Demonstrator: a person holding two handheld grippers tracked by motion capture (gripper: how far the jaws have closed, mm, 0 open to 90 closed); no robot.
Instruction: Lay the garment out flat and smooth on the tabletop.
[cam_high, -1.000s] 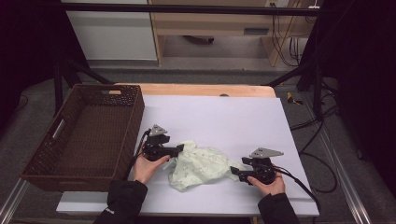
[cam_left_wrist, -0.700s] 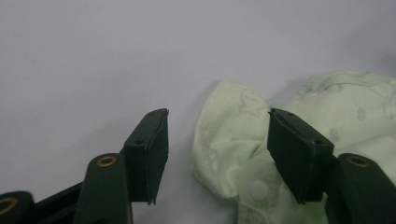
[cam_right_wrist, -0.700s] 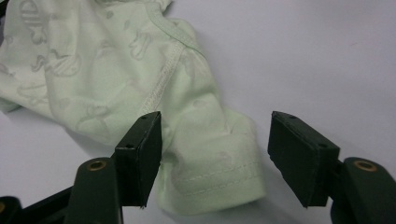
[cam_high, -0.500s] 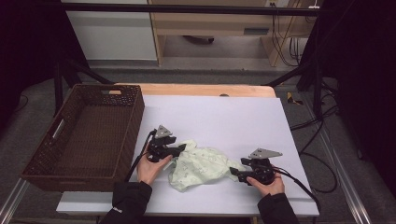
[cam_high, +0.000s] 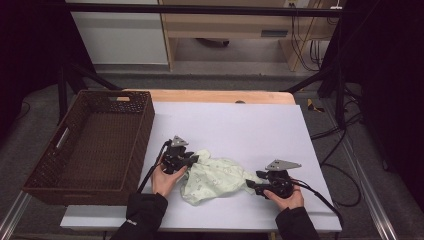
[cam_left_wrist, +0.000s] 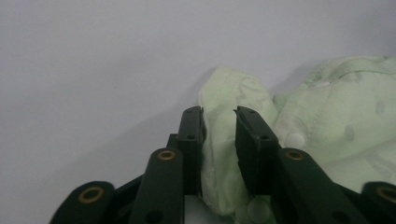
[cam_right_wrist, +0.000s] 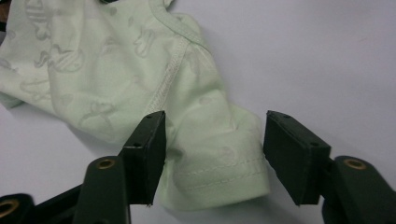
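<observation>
The table (cam_high: 235, 125) is the broadest thing here, its top covered in a pale lilac-white sheet with a strip of bare wood along the far edge. At its left end stands a dark brown woven basket (cam_high: 55, 167), rectangular, with a slot handle in its near-left wall.

On the near half of the table, between the two hands, lies a crumpled pale green garment (cam_high: 215, 179) printed with faint figures; stitched hems and small white snap buttons show on it up close. It rests on the sheet, just right of the basket and apart from it.

The left gripper (cam_high: 192, 159) sits at the garment's upper left corner, held in the person's left hand (cam_high: 165, 180). In the left gripper view its jaws have just been closing, and a fold of the garment (cam_left_wrist: 219, 140) stands between them with the pads pressing on it from both sides.

The right gripper (cam_high: 251, 184), in the right hand (cam_high: 285, 196), meets the garment's right end. Its jaws have also just been closing, yet in the right gripper view they stand apart on either side of a hemmed sleeve end (cam_right_wrist: 219, 158): the left pad is at the cloth, while the right pad is clear of it.
</observation>
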